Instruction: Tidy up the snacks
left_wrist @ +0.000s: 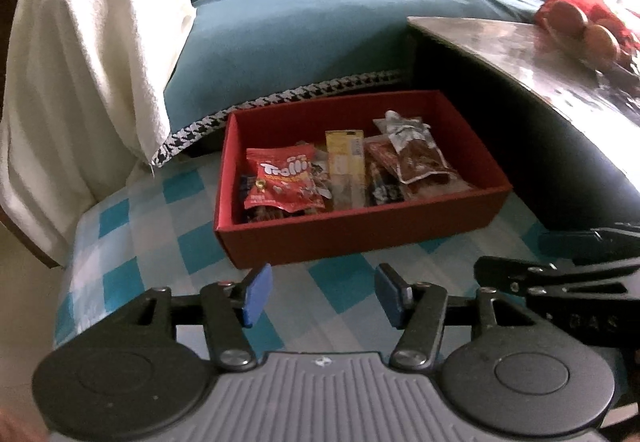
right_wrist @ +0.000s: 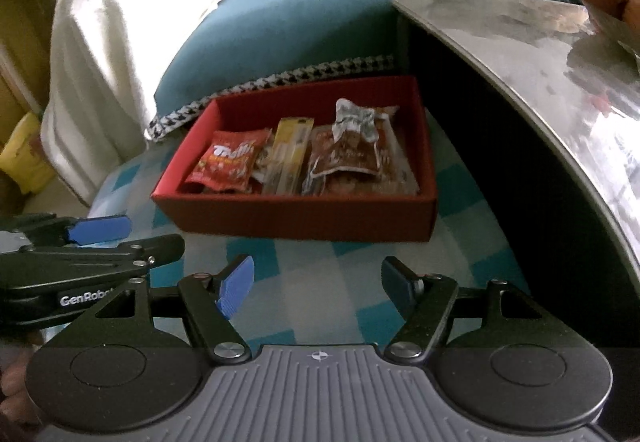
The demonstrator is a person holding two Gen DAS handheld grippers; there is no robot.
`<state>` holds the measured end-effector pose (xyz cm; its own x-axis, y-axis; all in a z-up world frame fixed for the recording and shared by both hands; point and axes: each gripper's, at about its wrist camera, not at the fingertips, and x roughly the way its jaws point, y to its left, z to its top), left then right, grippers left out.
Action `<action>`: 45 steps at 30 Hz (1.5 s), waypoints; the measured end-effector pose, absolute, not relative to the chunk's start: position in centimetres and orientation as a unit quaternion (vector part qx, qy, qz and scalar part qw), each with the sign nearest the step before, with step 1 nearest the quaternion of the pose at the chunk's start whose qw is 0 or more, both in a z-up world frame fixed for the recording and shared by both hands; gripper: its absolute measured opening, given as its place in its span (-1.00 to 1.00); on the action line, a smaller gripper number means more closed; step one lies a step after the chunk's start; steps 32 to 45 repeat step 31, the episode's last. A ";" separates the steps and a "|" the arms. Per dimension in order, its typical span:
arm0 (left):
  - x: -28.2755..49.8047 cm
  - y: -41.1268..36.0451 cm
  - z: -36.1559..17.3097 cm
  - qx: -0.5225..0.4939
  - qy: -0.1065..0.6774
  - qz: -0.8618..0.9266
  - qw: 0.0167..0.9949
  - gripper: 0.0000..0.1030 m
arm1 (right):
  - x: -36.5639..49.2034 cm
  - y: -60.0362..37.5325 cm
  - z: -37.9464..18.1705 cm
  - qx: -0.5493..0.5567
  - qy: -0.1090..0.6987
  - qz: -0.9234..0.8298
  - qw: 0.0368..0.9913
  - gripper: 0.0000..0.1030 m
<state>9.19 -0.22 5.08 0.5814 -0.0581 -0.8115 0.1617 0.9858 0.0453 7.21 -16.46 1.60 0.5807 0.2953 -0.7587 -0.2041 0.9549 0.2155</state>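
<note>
**Snacks all boxed, both claws empty**

Snacks look to be gathered already: every packet I can see lies inside the red box (left_wrist: 360,238), which sits on the blue-and-white checked cloth (left_wrist: 132,242) at about twelve o'clock from both claws, near but not touching them. Behind it, further toward twelve, is the teal sofa (left_wrist: 300,42) with a white throw (left_wrist: 88,74) at ten o'clock, and a grey worktop (left_wrist: 520,54) runs off at two o'clock, carrying something red and round at its far end that I cannot make out.

Inside the box, going down in size: a brown clear-fronted pouch (left_wrist: 420,162) on the right with a crumpled silver wrapper (left_wrist: 400,126) resting on it, the red Trolli bag (left_wrist: 282,178) on the left, and a slim yellow packet (left_wrist: 346,162) standing between them. Darker packets lie underneath, too dim to name.

No loose packet shows on the cloth around the box. I would judge the job finished or nearly so; perhaps only tidying inside the box is left.

The left claw (left_wrist: 320,294) is spread wide with nothing between its blue pads. The right claw (right_wrist: 316,286) is equally wide apart and holds nothing.
</note>
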 end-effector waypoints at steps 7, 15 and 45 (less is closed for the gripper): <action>7.0 -0.2 5.2 0.059 0.453 -0.064 0.887 0.12 | 5.1 -16.5 1.8 0.058 0.431 0.144 0.889 0.50; 5.6 -0.1 4.7 0.059 0.462 -0.061 0.883 0.16 | 3.4 -16.1 1.4 0.050 0.436 0.147 0.886 0.52; 4.2 -0.3 4.4 0.063 0.463 -0.056 0.882 0.20 | 2.3 -16.1 1.2 0.047 0.442 0.148 0.884 0.52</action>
